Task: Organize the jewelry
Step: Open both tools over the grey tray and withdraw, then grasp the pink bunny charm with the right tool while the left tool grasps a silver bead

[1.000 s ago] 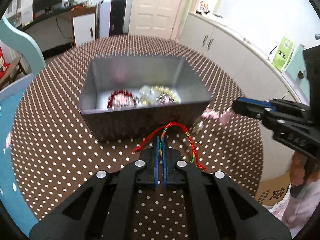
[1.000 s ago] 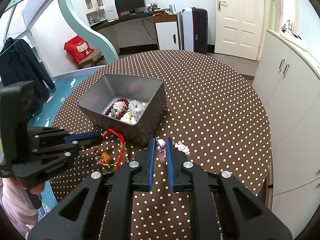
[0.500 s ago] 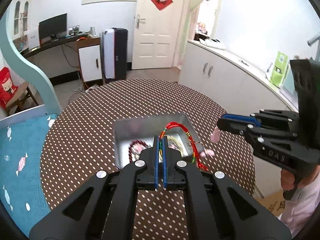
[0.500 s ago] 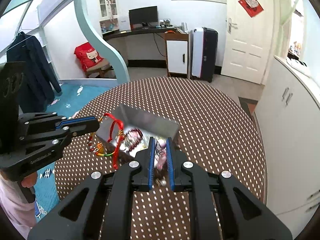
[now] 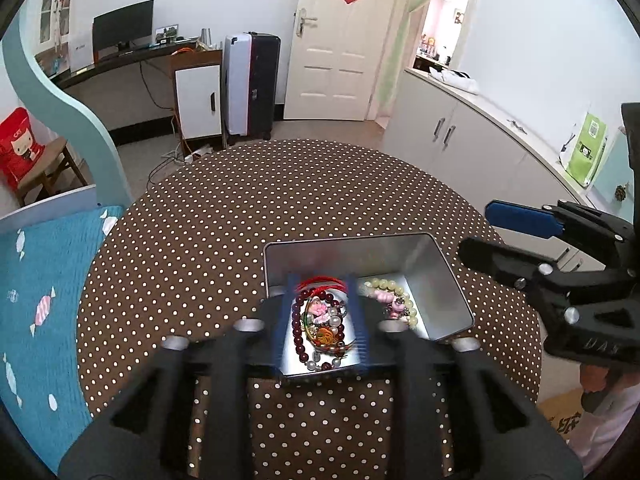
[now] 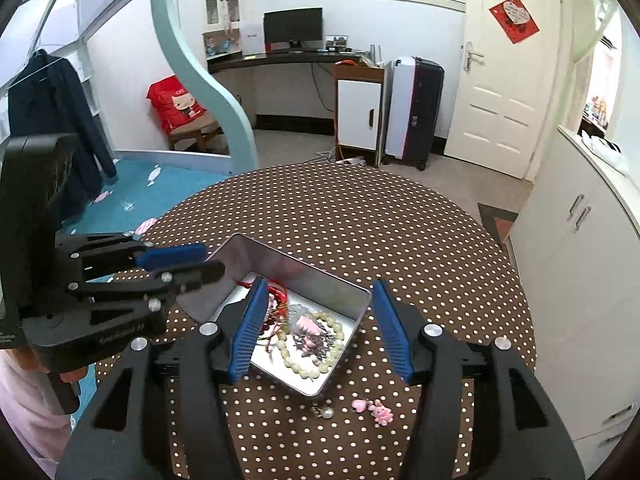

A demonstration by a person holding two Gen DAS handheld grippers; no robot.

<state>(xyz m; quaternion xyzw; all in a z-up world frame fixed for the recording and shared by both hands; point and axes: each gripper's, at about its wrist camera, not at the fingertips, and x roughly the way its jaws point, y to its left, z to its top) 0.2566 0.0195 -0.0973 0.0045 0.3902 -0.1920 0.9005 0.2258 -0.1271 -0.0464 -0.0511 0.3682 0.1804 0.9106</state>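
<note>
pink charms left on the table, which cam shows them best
The right wrist view: the pink charms lie in plain sight on the table, just outside the tin. The left wrist view does not show them.

One metal tin [image 6: 320, 276] between right fingers [image 6: 248, 328]; two pink charms [image 6: 374, 410] and one pearl charm [image 6: 325, 412] just beyond tin.

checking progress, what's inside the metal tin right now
Inside the metal tin: a dark red bead bracelet, a red cord bracelet, a pale bead bracelet and a pink charm. The left gripper's fingers cover part of the tin floor.
</note>
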